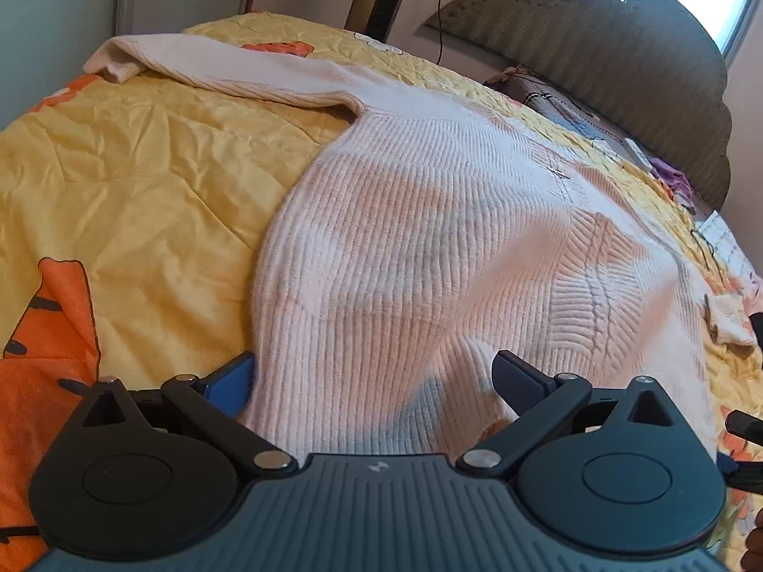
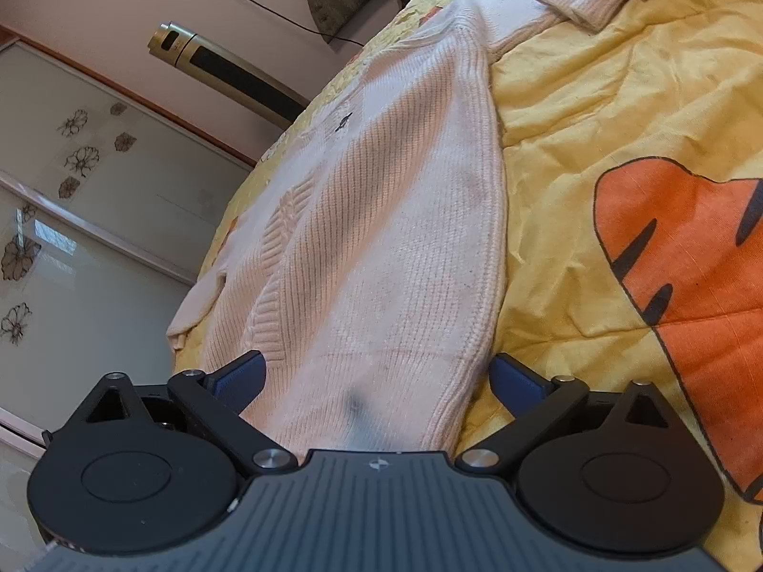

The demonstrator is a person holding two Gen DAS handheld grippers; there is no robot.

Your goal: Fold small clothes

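- Left gripper (image 1: 374,381) spread wide, nothing pinched; sweater (image 1: 429,248) hem lies between its blue pads, flat on the yellow quilt (image 1: 143,181) ahead.
- Far sleeve (image 1: 214,71) stretches ahead-left; likely to drag and bunch if the hem is lifted.
- Right gripper (image 2: 376,379) equally spread over the hem (image 2: 381,381); a shallow bite could catch one knit layer only, or snag quilt.

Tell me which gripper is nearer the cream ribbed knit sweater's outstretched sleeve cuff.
Left. Left gripper straddles the hem corner on the cuff side; right gripper straddles the opposite corner.
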